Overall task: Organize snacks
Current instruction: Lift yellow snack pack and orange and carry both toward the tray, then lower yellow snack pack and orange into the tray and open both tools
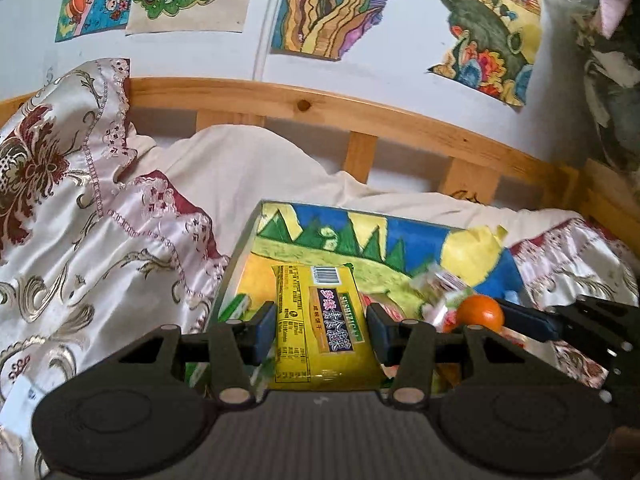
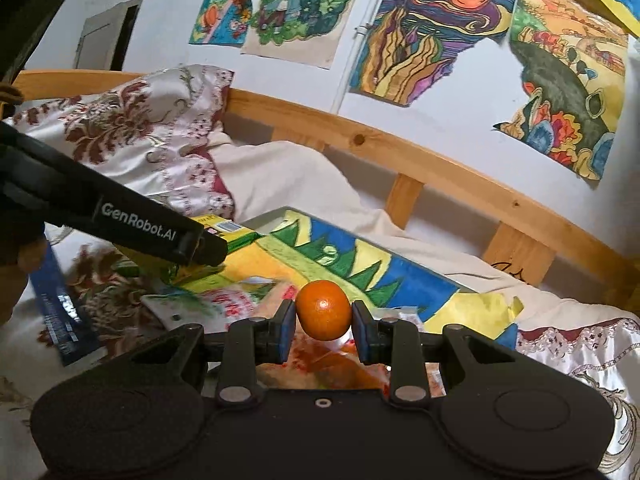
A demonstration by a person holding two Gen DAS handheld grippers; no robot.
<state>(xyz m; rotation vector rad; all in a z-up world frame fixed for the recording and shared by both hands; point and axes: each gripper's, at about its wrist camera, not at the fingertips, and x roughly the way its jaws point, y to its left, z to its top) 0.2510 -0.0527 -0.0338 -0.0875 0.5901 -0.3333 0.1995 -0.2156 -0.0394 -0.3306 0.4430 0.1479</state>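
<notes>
Right gripper (image 2: 323,332) — pitched somewhat downward over the bed, level across its width, jaws closed on an orange (image 2: 323,309). The blue pads press the fruit at its left and right sides; it sits at the fingertips, clear of the wrappers below. Beneath and just ahead of this gripper lie a red-and-white packet (image 2: 228,304) and, under everything, a painted board (image 2: 400,276) resting on the bedding (image 2: 280,176).

Left gripper (image 1: 321,330) — also angled downward, jaws about half open with a yellow packet (image 1: 320,320) between them. In its own view the packet appears to fill the gap, with the barcode end pointing away from the gripper; whether the pads actually press it cannot be told. In the right view this gripper enters from the left, reaching in low over the board's near-left corner, its fingertip at a green-and-yellow pack (image 2: 236,236).

Far side of both grippers: wooden bed rail (image 1: 360,116), drawings (image 2: 420,40) on the wall.
</notes>
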